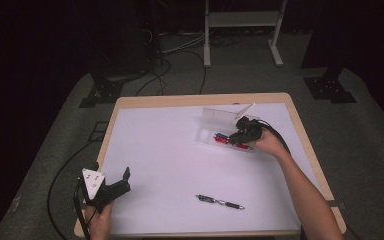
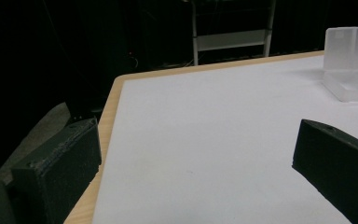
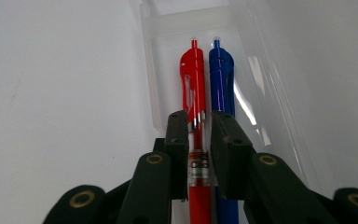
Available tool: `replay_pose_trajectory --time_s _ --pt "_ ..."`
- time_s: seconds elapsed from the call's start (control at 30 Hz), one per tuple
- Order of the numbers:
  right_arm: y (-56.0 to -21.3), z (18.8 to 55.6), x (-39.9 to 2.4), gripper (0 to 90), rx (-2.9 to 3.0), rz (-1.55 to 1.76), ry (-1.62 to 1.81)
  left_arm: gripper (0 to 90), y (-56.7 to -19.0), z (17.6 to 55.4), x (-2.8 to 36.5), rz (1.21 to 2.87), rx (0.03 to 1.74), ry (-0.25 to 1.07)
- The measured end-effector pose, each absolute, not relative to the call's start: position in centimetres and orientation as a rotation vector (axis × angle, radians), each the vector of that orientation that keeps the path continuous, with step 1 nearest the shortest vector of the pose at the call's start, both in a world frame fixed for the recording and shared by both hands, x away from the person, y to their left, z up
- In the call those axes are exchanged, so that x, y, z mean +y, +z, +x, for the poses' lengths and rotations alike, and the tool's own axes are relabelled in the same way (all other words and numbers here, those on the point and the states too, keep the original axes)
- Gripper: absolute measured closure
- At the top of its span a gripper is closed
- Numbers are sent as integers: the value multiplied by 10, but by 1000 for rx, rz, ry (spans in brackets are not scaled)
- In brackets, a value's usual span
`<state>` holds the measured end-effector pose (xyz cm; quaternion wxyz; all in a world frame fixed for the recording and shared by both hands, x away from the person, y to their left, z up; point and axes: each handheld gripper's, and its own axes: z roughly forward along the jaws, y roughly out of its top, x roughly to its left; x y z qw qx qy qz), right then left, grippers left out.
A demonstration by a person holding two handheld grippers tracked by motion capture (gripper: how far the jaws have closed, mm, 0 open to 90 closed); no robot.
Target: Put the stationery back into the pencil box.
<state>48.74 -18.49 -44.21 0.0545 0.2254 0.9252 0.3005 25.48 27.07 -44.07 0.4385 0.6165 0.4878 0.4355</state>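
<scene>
A clear plastic pen case (image 1: 206, 135) lies open at the table's far right, its lid (image 1: 219, 118) standing up; the case (image 2: 349, 65) also sits at the right edge of the left gripper view. In it a red pen (image 3: 193, 74) and a blue pen (image 3: 221, 77) lie side by side. My right gripper (image 1: 240, 136) reaches down into the case. Its jaws (image 3: 199, 119) hug the red pen's barrel on both sides. A black pen (image 1: 220, 202) lies loose on the near side of the table. My left gripper (image 1: 116, 186) rests at the near left corner, its jaws (image 2: 196, 140) wide apart with nothing between them.
The table has a white mat (image 1: 170, 160) with a wooden rim (image 1: 111, 127). Behind the table, cables (image 1: 155, 75) run across the floor and a metal stand (image 1: 242, 30) rises there.
</scene>
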Motion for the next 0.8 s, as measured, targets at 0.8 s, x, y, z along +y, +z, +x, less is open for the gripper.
replay_pose_trajectory --time_s 0.8 --pt "-421 434 -196 625 2796 636 1071 4 -440 254 269 1539 1208 1087"
